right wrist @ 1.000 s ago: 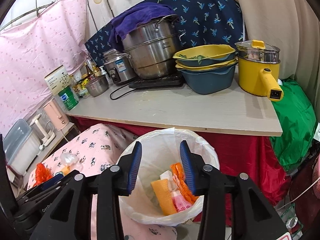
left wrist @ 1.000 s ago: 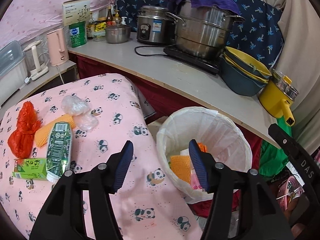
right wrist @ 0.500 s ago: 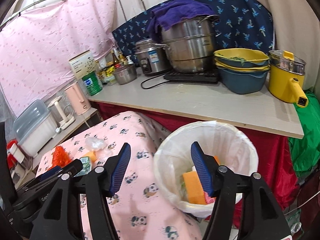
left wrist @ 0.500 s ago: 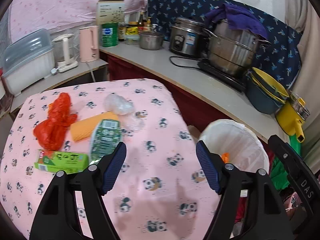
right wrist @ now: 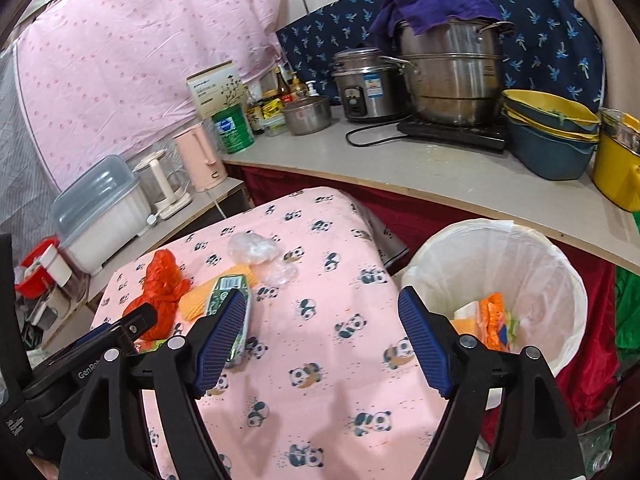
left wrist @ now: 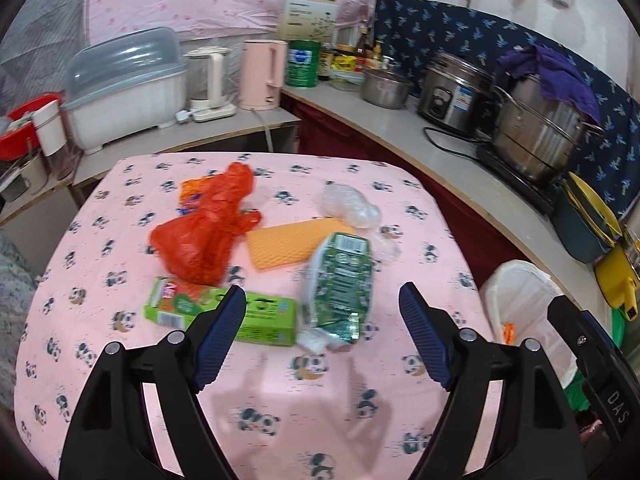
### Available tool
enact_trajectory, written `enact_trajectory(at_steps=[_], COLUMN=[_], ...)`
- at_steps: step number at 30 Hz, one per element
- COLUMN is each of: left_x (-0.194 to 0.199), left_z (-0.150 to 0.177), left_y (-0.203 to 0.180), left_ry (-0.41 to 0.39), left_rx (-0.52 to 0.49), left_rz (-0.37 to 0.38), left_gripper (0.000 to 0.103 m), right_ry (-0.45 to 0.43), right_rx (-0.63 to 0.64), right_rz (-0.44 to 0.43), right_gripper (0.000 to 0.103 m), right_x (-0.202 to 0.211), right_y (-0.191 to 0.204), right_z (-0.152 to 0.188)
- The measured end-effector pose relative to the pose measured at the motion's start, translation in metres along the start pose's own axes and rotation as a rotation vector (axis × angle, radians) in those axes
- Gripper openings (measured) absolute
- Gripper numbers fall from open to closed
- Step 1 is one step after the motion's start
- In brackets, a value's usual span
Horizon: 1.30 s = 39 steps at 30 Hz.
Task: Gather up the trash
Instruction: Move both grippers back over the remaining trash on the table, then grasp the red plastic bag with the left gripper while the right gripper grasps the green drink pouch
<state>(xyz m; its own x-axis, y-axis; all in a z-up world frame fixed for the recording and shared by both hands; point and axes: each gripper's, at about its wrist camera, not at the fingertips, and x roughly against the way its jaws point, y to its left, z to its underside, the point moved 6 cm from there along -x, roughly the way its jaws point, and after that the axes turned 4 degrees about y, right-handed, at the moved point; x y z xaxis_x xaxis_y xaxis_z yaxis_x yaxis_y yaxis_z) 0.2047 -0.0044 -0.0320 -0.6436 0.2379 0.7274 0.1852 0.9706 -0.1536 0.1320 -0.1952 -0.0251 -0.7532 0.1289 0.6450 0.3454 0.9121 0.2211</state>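
My left gripper (left wrist: 322,328) has its jaws spread wide, holding nothing, above the near part of the pink panda tablecloth (left wrist: 280,408). My right gripper (right wrist: 322,332) is likewise wide apart and empty, over the cloth, with the trash bin (right wrist: 560,264) just to its right.

Just past my left jaws, the green box (left wrist: 256,314) lies flat, long axis left-right. Beside it on the right, the crushed green carton (left wrist: 340,280) runs near-far, its torn end toward me. Behind them the orange sponge (left wrist: 292,242) lies flat, touching the red plastic bag (left wrist: 204,232) on its left. The clear plastic wrap (left wrist: 348,204) sits farther back, at the sponge's right corner.

Left view shows the whole trash group but only a sliver of the bin (left wrist: 520,292) at the table's right edge. Right view shows inside the bin: white liner, orange scraps (right wrist: 494,320) at the bottom. The green box is mostly hidden there behind my left gripper's body (right wrist: 80,364).

Beyond the table: a grey counter (right wrist: 440,176) with a pink kettle (left wrist: 262,74), green can (left wrist: 304,62), rice cooker (right wrist: 366,84), and big steel pot (right wrist: 452,68) under a purple cloth (right wrist: 432,4). Pink curtain (right wrist: 140,60) behind.
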Motion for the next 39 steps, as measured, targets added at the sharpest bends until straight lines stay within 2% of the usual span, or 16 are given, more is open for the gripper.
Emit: enact_trajectory(at_steps=[11, 17, 25, 28, 31, 39], left_x=[0.000, -0.008, -0.029, -0.037, -0.046, -0.075], left_z=[0.011, 0.015, 0.016, 0.013, 0.010, -0.004], left_y=[0.080, 0.108, 0.132, 0.145, 0.154, 0.160], left_ry=[0.012, 0.018, 0.049, 0.057, 0.067, 0.090], left_rx=[0.104, 0.109, 0.111, 0.128, 0.139, 0.125], left_rz=[-0.062, -0.083, -0.099, -0.105, -0.113, -0.100], left_gripper=[0.075, 0.075, 0.075, 0.075, 0.075, 0.075], right_ry=[0.080, 0.121, 0.157, 0.163, 0.173, 0.204], right_rx=[0.068, 0.101, 0.109, 0.112, 0.117, 0.105], right_rz=[0.022, 0.030, 0.035, 0.037, 0.037, 0.025], right_gripper=[0.077, 0.077, 0.077, 0.082, 0.083, 0.084], right_x=[-0.030, -0.048, -0.073, -0.082, -0.093, -0.127], right_y=[0.048, 0.070, 0.091, 0.099, 0.106, 0.121], right_z=[0.028, 0.045, 0.053, 0.055, 0.056, 0.054])
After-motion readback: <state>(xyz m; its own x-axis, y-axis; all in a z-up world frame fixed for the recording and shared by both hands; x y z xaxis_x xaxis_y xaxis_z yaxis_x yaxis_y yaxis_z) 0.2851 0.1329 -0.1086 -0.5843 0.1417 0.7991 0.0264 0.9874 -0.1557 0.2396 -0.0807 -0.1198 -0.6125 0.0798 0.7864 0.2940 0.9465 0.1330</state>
